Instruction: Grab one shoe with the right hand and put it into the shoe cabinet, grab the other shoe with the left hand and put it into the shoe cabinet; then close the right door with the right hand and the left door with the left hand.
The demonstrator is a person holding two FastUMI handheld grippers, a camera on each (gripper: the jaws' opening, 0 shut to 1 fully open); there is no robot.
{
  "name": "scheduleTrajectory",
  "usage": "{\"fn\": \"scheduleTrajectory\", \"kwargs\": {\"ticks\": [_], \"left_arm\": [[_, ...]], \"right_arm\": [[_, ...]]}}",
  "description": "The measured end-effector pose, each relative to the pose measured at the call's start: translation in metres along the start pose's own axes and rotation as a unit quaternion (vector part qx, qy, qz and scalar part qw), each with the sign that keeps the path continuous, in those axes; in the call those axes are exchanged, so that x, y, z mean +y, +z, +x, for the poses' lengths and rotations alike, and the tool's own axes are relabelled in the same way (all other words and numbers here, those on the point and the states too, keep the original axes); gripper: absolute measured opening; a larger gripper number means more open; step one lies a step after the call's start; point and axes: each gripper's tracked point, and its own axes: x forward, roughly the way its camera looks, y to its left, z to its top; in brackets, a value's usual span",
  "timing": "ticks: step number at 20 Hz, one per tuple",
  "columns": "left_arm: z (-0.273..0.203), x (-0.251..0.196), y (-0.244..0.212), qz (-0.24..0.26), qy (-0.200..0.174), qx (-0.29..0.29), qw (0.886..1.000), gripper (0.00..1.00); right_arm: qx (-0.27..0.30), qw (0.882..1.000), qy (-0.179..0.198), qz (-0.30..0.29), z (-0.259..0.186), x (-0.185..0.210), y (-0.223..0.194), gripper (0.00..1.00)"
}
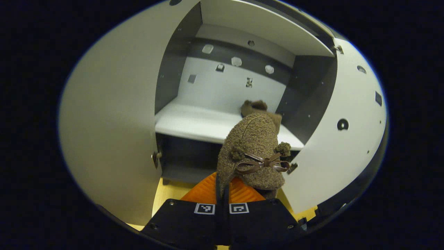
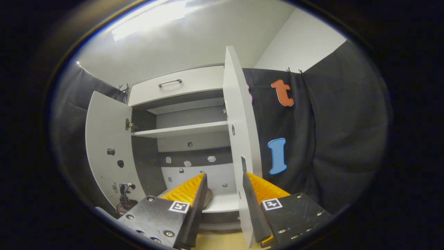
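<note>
L gripper (image 1: 223, 194) jaws nearly together, clamped on heel edge of brown fuzzy shoe (image 1: 255, 152) w/ bow on top; shoe held up in front of open cabinet (image 1: 242, 38), toe pointing at white lower shelf (image 1: 194, 121). 2nd shoe (image 1: 254, 107) already sits at back right of that shelf. L door (image 1: 111, 121) & R door (image 1: 341, 139) both swung open. R gripper (image 2: 223, 189) jaws wide, holding nothing, straddling R door edge (image 2: 239, 139); drawer (image 2: 177, 85) above shelves shut
</note>
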Motion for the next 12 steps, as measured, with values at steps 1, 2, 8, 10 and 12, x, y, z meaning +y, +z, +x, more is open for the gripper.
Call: {"fn": "scheduleTrajectory", "kwargs": {"ticks": [1,2,8,10,12], "left_arm": [[0.005,-0.004,0.016,-0.003,-0.001,-0.012,1.000,0.01],[0.009,-0.007,0.036,-0.005,0.000,-0.026,1.000,0.01],[0.050,-0.003,0.140,-0.007,0.020,-0.087,0.996,0.01],[0.073,0.004,0.162,-0.008,0.032,-0.091,0.995,0.01],[0.098,0.009,0.172,-0.006,0.044,-0.090,0.995,0.01]], "right_arm": [[-0.003,1.000,-0.002,-0.004,0.000,-0.002,0.002,0.61],[-0.005,1.000,-0.003,-0.008,0.000,-0.005,0.002,0.61],[-0.018,1.000,0.000,-0.017,0.003,-0.014,0.007,0.61],[-0.024,0.999,0.008,-0.022,0.000,-0.015,0.007,0.60],[-0.027,0.999,0.016,-0.028,0.000,-0.015,0.007,0.60]]}}
